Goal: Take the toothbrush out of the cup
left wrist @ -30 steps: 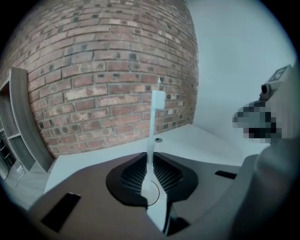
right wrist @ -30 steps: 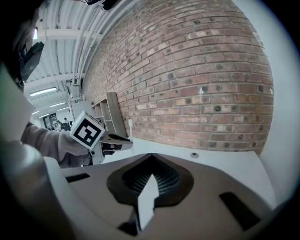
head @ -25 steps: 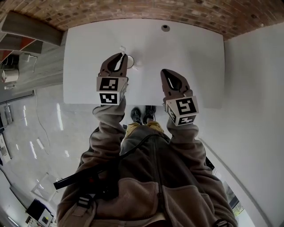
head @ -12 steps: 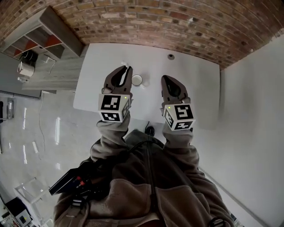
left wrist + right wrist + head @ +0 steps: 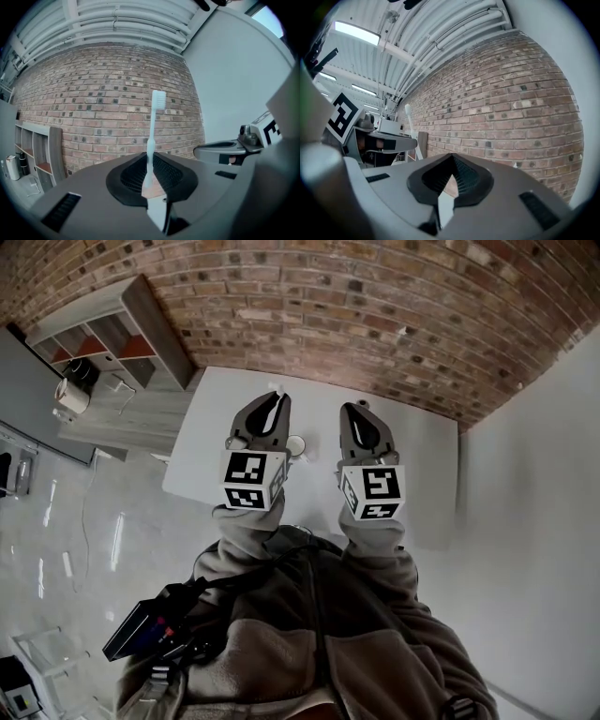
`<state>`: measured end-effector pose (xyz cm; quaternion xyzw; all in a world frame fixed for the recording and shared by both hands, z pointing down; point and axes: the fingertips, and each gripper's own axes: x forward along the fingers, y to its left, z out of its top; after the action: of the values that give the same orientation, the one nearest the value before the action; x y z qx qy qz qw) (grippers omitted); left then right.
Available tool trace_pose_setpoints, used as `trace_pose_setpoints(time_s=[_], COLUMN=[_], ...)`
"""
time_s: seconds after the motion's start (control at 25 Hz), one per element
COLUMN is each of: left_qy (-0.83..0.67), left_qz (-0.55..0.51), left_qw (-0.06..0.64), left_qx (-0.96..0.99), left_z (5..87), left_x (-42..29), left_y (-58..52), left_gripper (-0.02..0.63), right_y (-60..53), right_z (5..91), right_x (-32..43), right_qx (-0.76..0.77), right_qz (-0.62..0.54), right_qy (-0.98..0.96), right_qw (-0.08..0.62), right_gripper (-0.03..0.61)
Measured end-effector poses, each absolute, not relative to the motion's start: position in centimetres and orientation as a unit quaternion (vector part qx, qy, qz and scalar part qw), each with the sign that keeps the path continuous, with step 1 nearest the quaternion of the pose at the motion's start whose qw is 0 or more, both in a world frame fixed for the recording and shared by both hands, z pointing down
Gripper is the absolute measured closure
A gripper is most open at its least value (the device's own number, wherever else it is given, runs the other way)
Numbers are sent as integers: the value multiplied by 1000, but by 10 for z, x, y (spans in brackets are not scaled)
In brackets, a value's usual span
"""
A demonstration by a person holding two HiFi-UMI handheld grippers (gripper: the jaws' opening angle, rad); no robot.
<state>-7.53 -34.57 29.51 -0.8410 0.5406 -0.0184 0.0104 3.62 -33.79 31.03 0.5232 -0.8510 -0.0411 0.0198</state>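
Left hand-held gripper (image 5: 151,174) around upright toothbrush (image 5: 153,133)

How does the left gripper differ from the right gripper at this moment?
1. The left gripper is shut on the white toothbrush, which stands upright above its jaws; the right gripper is shut on nothing.
2. In the head view, the cup shows right beside the left gripper; the right gripper is farther from it.

Both are held over the white table and point toward the brick wall.
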Motion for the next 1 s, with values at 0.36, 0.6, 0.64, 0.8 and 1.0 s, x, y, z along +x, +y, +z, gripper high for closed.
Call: trace_pose_setpoints(time_s=[0.36, 0.6, 0.64, 0.8, 1.0], left_qy=[529, 523, 522, 521, 519], left_qz=[-23, -29, -29, -31, -31], left_qw=[21, 21, 21, 19, 19], left_qx=[-848, -851, -852, -853, -854], left_z=[286, 284, 285, 284, 283], left_x=[-68, -62, -60, -57, -55], left_y=[-356, -356, -357, -356, -352], left_gripper=[568, 568, 568, 568, 568], right_y=[-348, -346, -347, -345, -340], right_z=[289, 288, 288, 287, 284], right_x=[36, 43, 44, 48, 51], right_qx=[515, 521, 521, 522, 526], right_qz=[-74, -75, -75, -75, -77], right_qy=[-854, -850, -850, -849, -847], right_qw=[7, 11, 11, 11, 7], right_gripper=[578, 578, 578, 578, 578])
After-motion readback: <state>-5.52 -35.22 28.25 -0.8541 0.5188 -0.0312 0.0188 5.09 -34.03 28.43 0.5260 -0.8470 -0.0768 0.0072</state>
